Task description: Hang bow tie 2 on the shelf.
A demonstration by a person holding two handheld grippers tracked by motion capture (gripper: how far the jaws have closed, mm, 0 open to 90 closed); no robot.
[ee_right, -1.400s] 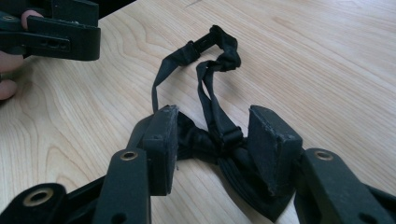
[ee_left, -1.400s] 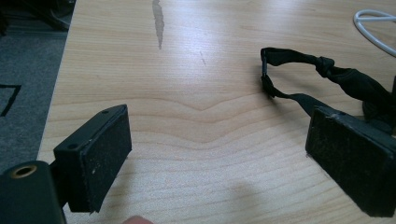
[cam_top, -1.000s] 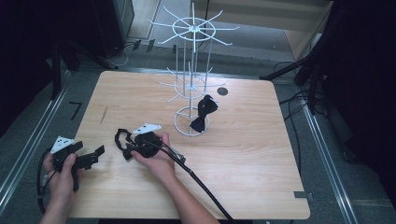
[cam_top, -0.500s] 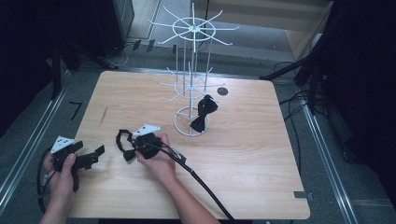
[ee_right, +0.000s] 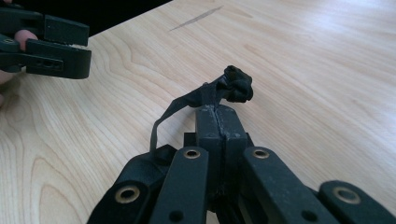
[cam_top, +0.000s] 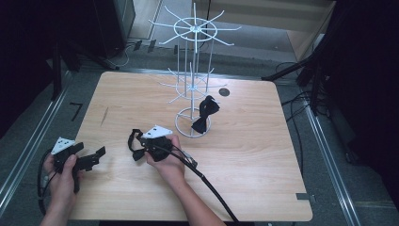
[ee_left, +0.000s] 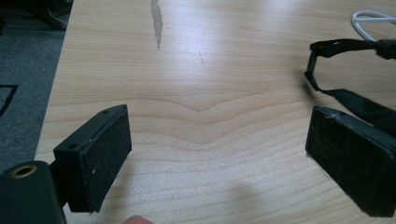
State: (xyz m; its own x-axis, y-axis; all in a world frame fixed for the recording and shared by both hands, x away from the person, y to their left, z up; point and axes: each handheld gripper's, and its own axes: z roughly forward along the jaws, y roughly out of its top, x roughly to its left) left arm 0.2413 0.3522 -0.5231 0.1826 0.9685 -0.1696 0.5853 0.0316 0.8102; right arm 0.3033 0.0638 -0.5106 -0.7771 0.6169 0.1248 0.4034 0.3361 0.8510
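Two tongs over the bench (cam_top: 263, 179), one per hand. Right tongs (ee_right: 219, 119) clamped tight on a black bow tie (ee_right: 236, 84), jaws having just closed on its strap, pads pressed together with fabric pinched between; knot bunched just past the jaw tips, a thin loop of strap curling off to the side and down toward the wood. Seen from above, same right tongs (cam_top: 141, 146) and bow tie (cam_top: 135, 141) well in front of the rack (cam_top: 192, 84), toward the near-left of its base, just above the bench. Left tongs (ee_left: 219, 154) wide open, nothing between the pads, hovering low over bare wood; from above, left tongs (cam_top: 94, 155) farther from the rack than the right pair, close to the near-left bench edge, jaws pointing toward the held tie. Strap loop visible just beyond one left pad, not touching it. Second bow tie (cam_top: 205, 114) hanging on the rack's lower tier, over the ring base, tilted. Dark streak (ee_left: 156, 21) in the wood left of the rack.
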